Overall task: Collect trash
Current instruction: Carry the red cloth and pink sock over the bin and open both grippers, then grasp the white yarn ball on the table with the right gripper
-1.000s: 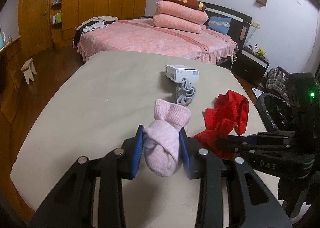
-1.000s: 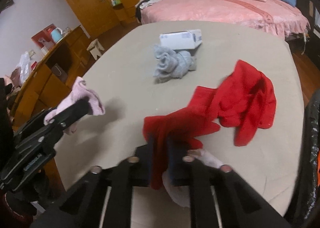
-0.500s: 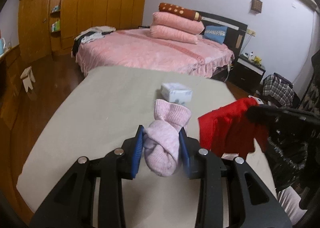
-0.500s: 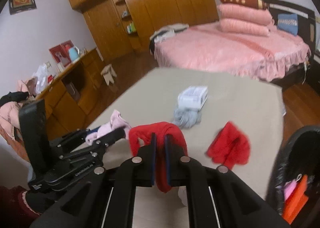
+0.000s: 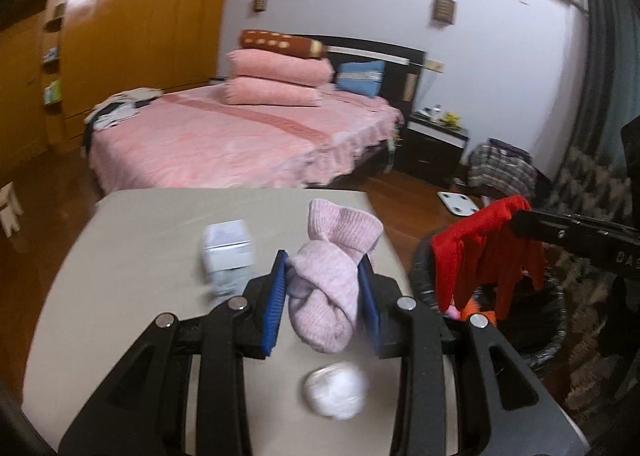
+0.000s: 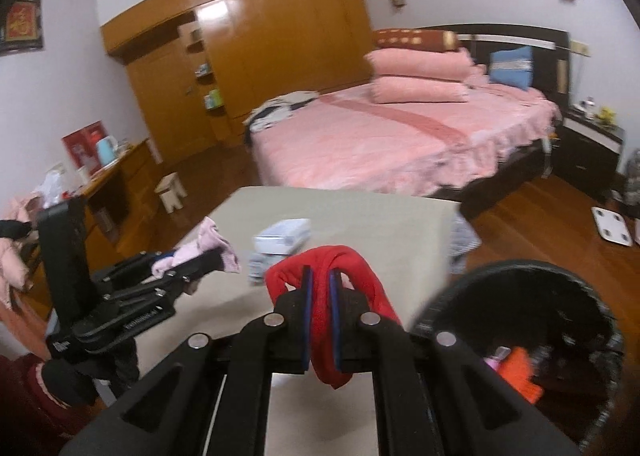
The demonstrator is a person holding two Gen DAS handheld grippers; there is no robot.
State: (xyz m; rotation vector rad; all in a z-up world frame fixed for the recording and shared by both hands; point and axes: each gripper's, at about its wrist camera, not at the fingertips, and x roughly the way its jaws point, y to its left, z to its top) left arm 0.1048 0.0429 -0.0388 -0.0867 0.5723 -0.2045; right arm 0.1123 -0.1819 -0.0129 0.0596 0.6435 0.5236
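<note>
My left gripper (image 5: pixel 325 296) is shut on a pink sock (image 5: pixel 332 280) and holds it above the beige table (image 5: pixel 140 256). My right gripper (image 6: pixel 319 316) is shut on a red cloth (image 6: pixel 324 320); in the left wrist view the red cloth (image 5: pixel 480 252) hangs over the black-lined trash bin (image 5: pixel 536 320). The bin (image 6: pixel 560 296) stands off the table's right edge with orange and pink items inside. A white box (image 5: pixel 228 246) and a white crumpled ball (image 5: pixel 336 390) lie on the table.
A grey sock (image 6: pixel 258 270) lies by the white box (image 6: pixel 284 236). A pink bed (image 5: pixel 240 144) stands beyond the table. A wooden wardrobe (image 6: pixel 248 48) and a side cabinet (image 6: pixel 116 192) are at the left. A white scale (image 6: pixel 612 224) lies on the wood floor.
Both grippers have lifted and swung right. The red cloth has come fully off the table and now hangs over the bin. The pink sock stays clamped.
</note>
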